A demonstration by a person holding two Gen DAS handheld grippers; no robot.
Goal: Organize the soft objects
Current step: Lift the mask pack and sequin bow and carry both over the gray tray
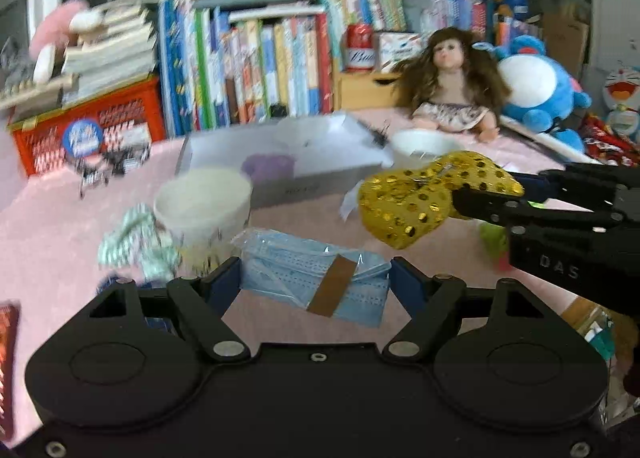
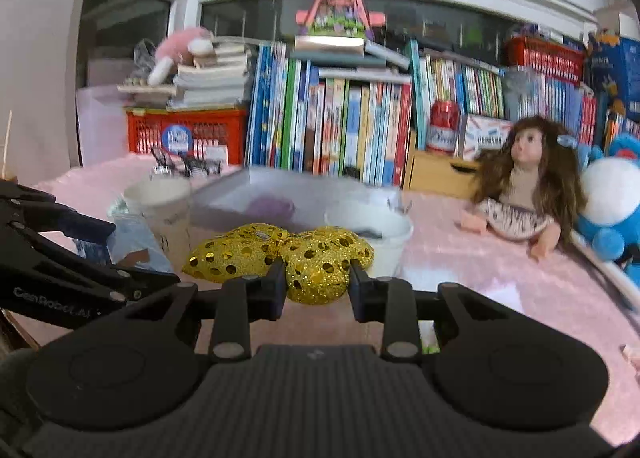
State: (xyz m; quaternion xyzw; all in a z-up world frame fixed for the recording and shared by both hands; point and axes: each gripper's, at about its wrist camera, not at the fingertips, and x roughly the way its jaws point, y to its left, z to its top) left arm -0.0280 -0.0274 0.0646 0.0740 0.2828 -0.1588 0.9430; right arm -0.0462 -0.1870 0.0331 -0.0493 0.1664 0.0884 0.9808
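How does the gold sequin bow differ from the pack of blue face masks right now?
The gold sequin bow is puffy and glittering; the pack of blue face masks is flat, matte, in clear wrap. The right gripper is pinching one lobe of the bow, while the masks sit between the left gripper's wide-set fingers. Both are soft and near the white cups.

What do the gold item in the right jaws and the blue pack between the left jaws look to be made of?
Gold bow: seemingly stuffed fabric with a glittery finish and shiny round sequins; it dents where the jaws pinch it. Blue pack: likely nonwoven face masks, matte and pleated, inside clear glossy plastic film that shows glare, with a brown strip across it.
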